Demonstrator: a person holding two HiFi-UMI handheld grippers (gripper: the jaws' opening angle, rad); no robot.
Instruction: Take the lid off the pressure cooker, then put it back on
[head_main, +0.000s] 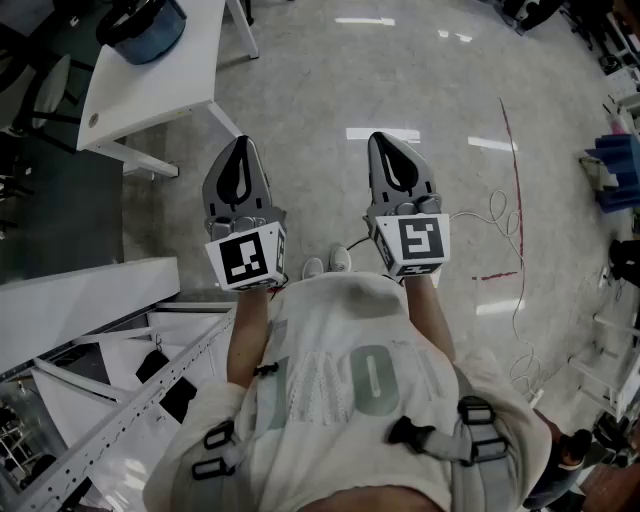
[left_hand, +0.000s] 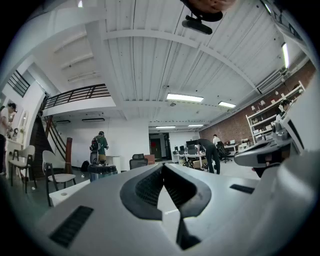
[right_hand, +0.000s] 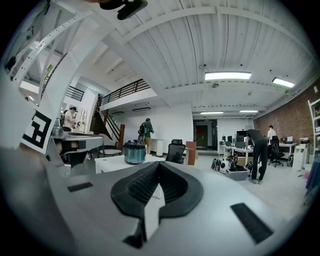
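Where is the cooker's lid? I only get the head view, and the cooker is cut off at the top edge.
Observer: The right gripper view shows the lid sitting on the cooker, which stands on the table.
Operator: Is anybody close to it?
Observer: A person stands farther back, just behind it in that view.
Operator: What's next to the table?
Observer: A black chair stands just right of it in that view.
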